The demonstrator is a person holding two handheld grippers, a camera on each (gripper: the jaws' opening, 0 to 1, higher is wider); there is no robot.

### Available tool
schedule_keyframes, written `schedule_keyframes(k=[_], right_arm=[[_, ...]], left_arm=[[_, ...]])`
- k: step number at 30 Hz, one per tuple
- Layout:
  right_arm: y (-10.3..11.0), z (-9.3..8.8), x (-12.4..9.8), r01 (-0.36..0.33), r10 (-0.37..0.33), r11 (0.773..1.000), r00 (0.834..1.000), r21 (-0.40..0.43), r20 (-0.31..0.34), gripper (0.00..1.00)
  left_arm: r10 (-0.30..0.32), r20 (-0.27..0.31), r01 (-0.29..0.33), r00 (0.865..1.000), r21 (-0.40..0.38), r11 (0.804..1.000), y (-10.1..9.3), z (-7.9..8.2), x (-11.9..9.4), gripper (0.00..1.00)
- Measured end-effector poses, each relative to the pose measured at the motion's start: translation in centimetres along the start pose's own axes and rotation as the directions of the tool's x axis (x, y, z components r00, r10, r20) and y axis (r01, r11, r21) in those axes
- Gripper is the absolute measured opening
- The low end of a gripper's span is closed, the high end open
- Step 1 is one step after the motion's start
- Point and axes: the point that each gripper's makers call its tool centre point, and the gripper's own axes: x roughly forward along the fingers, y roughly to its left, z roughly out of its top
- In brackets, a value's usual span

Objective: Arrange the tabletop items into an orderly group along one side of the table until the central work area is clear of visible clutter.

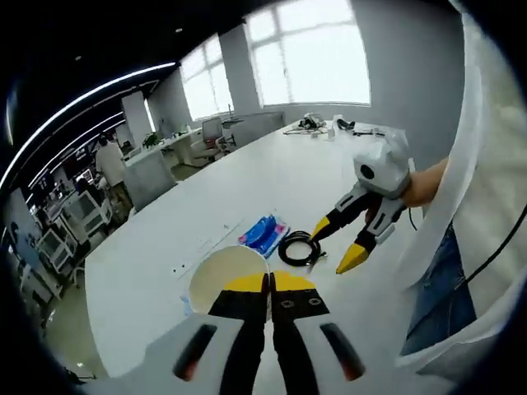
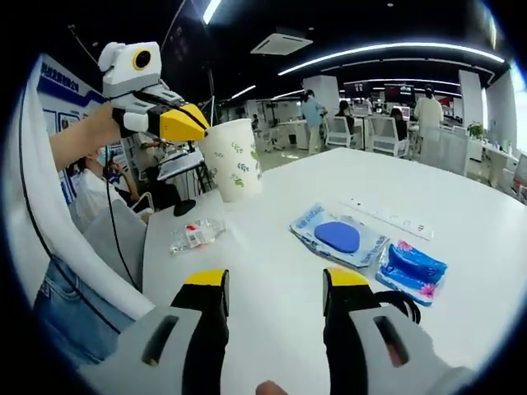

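The white table (image 2: 272, 271) spreads across the middle and right of the right gripper view, and runs from the lower centre up toward the windows in the left gripper view. In the upper left of the right gripper view the left gripper (image 2: 198, 125) holds a white paper cup (image 2: 233, 160) printed with green leaves, lifted clear of the tabletop and tilted; its yellow-tipped jaws are pressed together on the cup's rim. In the left gripper view that cup (image 1: 222, 271) sits at lower centre, rim pinched between the closed jaws. The right gripper (image 1: 338, 245) enters that view from the right, jaws spread, tips just above a coil of black cable (image 1: 298, 248). In the right gripper view its jaws rise from the bottom, apart with nothing between them. Right of centre there lies a clear packet holding a blue oval pad (image 2: 338, 236); a blue and pink packet (image 2: 412, 270) lies just beside it at the right. A small clear wrapper (image 2: 195, 234) with a red label lies left of centre, below the cup.
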Motion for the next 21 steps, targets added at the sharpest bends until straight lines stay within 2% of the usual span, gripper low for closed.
schedule_keyframes(k=[2, 6, 10, 14, 21], right_arm=[[-0.3, -0.6, -0.6, 0.008, -0.008, 1.000, 1.000, 0.028, 0.003, 0.44], [-1.0, -2.7, -2.5, 0.048, -0.046, 0.996, 0.999, 0.071, -0.017, 0.44], [-2.3, -4.4, -4.5, 0.106, -0.103, 0.986, 0.994, 0.125, -0.027, 0.45], [-4.2, -6.0, -6.9, 0.189, -0.187, 0.961, 0.982, 0.204, -0.030, 0.45], [-5.7, -7.4, -9.0, 0.259, -0.256, 0.932, 0.966, 0.255, -0.044, 0.45]], left_arm=[[0.009, -0.013, -0.010, 1.000, -0.033, 0.999, 1.3, -0.9, -0.1, 0.00], [0.057, -0.068, -0.058, 0.996, -0.018, 0.998, 3.8, -2.7, -0.1, 0.00], [0.084, -0.089, -0.085, 0.992, -0.012, 0.996, 5.8, -3.4, 0.3, 0.00], [0.098, -0.108, -0.099, 0.989, 0.001, 0.995, 7.5, -3.8, 1.0, 0.00], [0.101, -0.125, -0.100, 0.987, 0.015, 0.995, 9.8, -4.4, 2.8, 0.00]])
